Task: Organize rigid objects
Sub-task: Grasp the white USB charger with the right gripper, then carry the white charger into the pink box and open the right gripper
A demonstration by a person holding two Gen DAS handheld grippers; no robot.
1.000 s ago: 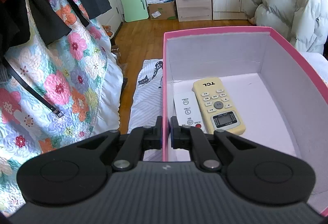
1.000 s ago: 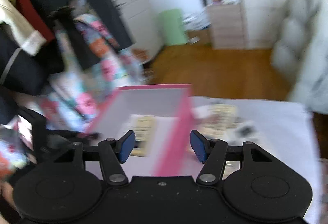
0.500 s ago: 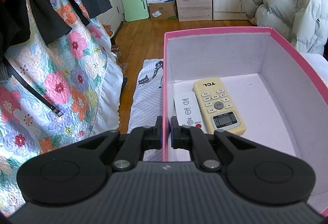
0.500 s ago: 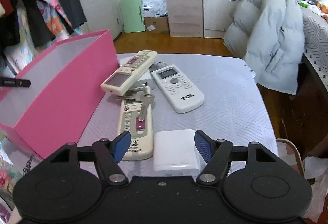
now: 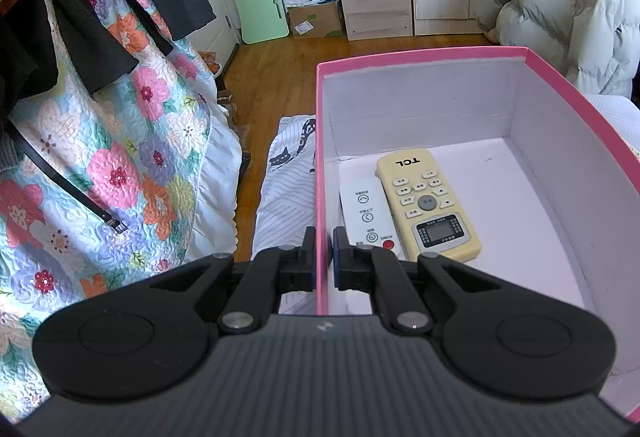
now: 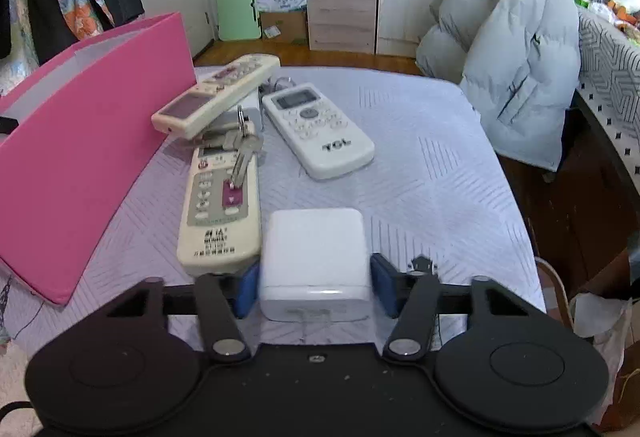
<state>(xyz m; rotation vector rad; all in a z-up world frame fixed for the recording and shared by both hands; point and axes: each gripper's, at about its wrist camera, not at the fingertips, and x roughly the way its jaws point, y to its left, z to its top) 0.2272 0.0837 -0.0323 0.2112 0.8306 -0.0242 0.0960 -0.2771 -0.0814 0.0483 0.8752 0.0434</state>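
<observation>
Left jaws clamped on pink box (image 5: 323,173) wall; right jaws closing around white adapter (image 6: 315,264), perhaps touching, cream remote (image 6: 219,213) alongside.

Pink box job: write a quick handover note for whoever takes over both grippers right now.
Left gripper: shut on the near wall of the pink box, steadying it.
Right gripper: jaws closing around the white charger, not yet clamped.
Done: yellow remote and slim white remote lie in the box.
Left: charger, three remotes and keys on the bed cover.
</observation>
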